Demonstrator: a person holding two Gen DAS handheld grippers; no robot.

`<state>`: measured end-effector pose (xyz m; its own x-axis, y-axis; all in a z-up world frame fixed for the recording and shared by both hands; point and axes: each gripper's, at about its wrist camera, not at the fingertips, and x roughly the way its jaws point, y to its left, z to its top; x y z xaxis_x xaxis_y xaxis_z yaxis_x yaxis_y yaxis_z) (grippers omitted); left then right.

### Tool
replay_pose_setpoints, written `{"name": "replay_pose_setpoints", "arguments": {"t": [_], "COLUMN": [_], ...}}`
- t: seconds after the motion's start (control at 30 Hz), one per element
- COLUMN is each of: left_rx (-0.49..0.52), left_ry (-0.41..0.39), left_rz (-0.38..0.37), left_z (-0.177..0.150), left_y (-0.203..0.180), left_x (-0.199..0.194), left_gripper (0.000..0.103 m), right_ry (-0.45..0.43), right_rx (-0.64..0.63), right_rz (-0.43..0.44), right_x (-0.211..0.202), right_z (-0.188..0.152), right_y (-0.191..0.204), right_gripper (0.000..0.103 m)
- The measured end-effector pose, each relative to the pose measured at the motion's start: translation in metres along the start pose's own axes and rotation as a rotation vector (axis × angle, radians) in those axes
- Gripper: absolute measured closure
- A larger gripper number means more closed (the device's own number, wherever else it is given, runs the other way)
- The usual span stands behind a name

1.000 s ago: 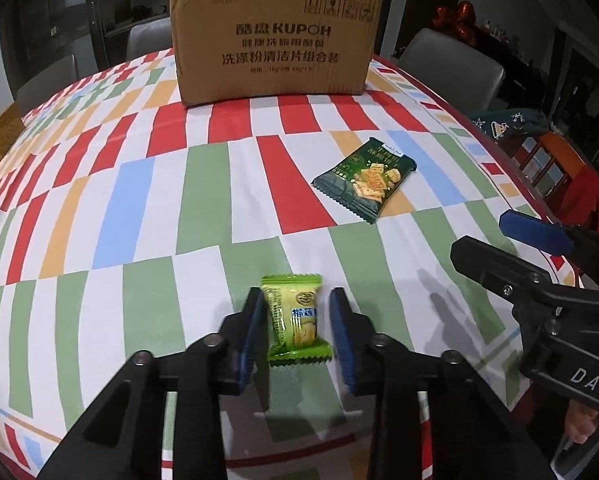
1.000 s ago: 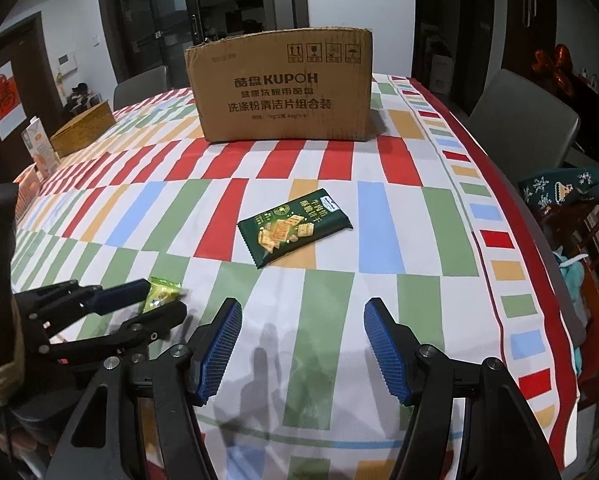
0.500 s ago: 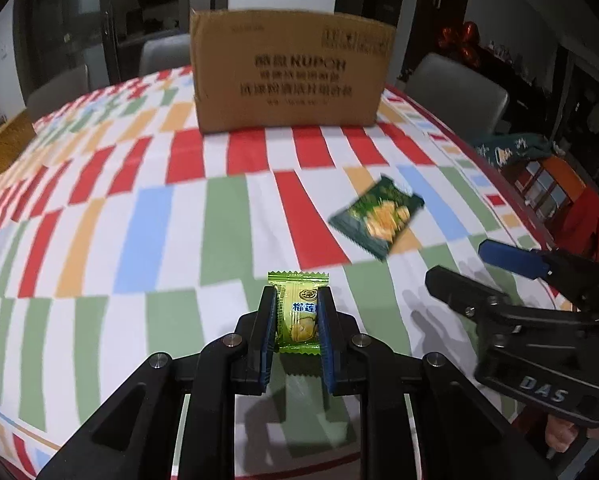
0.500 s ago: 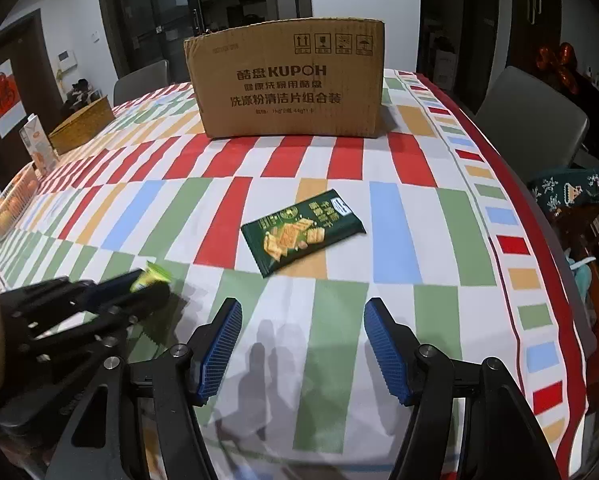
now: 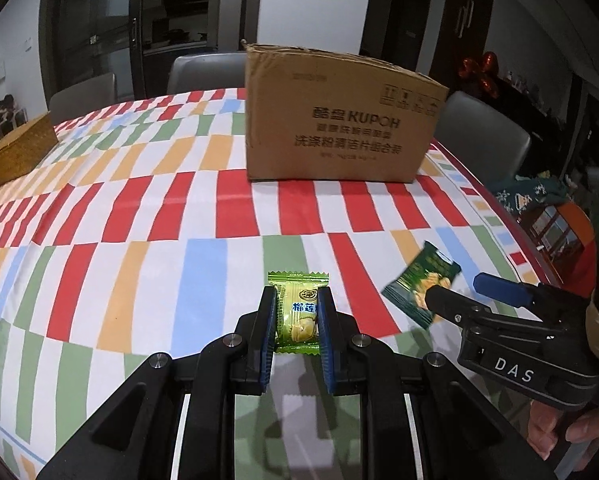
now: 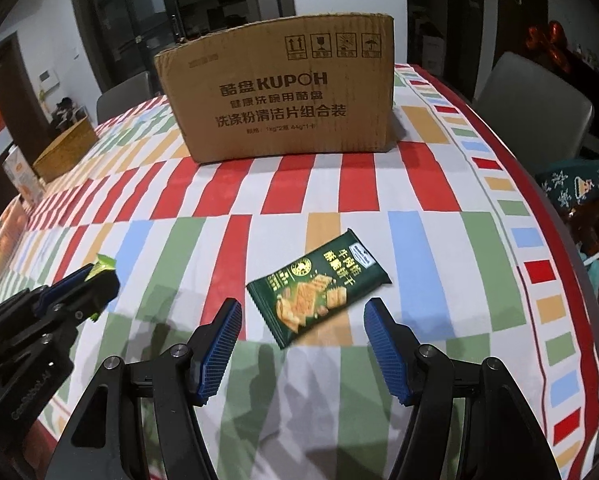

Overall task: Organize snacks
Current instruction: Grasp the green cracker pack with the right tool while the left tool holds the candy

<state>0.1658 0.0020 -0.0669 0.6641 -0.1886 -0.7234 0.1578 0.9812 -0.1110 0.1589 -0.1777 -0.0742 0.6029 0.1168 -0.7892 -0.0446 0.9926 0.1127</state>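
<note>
left gripper was closed on the light green snack packet, blue pads pressed against its two long sides. the packet stood roughly upright between the fingers, crimped top edge above the fingertips, lower seam showing below them. whether it was lifted clear of the tablecloth could not be told from the left wrist view. in the right wrist view the same gripper showed at the left edge, a sliver of green wrapper poking out past its tips.

right gripper was wide open and held nothing. its blue pads stood on either side of the near end of the dark green cracker packet, not touching it. that packet lay flat on the cloth, turned diagonally, printed face up. from the left wrist view the right gripper reached in from the right, one fingertip overlapping the dark packet in the picture.

cardboard box sat on the far side of the table, printed side facing the cameras, well apart from both packets. from these views its inside could not be seen. a woven box sat near the far left edge of the table. grey chairs stood behind the table.
</note>
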Motion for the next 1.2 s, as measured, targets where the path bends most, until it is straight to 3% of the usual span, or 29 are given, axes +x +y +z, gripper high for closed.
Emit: {"name": "replay_pose_setpoints", "arguments": {"t": [0.23,0.57,0.8,1.1,1.2], "left_rx": [-0.003,0.003,-0.013,-0.039,-0.047], "left_ry": [-0.012,0.008,0.024,0.040,0.046], "left_rz": [0.016,0.007,0.011,0.028,0.024], "left_z": [0.004,0.011,0.021,0.023,0.023], "left_y": [0.008,0.006,0.012,0.023,0.025], "left_x": [0.005,0.021,0.030,0.038,0.039], "left_gripper": [0.083,0.083,0.083,0.083,0.083], "right_ry": [0.028,0.057,0.062,0.075,0.062], "right_rx": [0.009,0.079,0.060,-0.091,-0.104], "right_rz": [-0.018,0.034,0.050,-0.068,-0.073], "right_x": [0.015,0.035,0.052,0.074,0.074], "right_z": [0.003,0.007,0.025,0.039,0.039], "right_y": [-0.001,-0.013,-0.004,0.031,0.036], "right_gripper": [0.038,0.038,0.038,0.039,0.043]}}
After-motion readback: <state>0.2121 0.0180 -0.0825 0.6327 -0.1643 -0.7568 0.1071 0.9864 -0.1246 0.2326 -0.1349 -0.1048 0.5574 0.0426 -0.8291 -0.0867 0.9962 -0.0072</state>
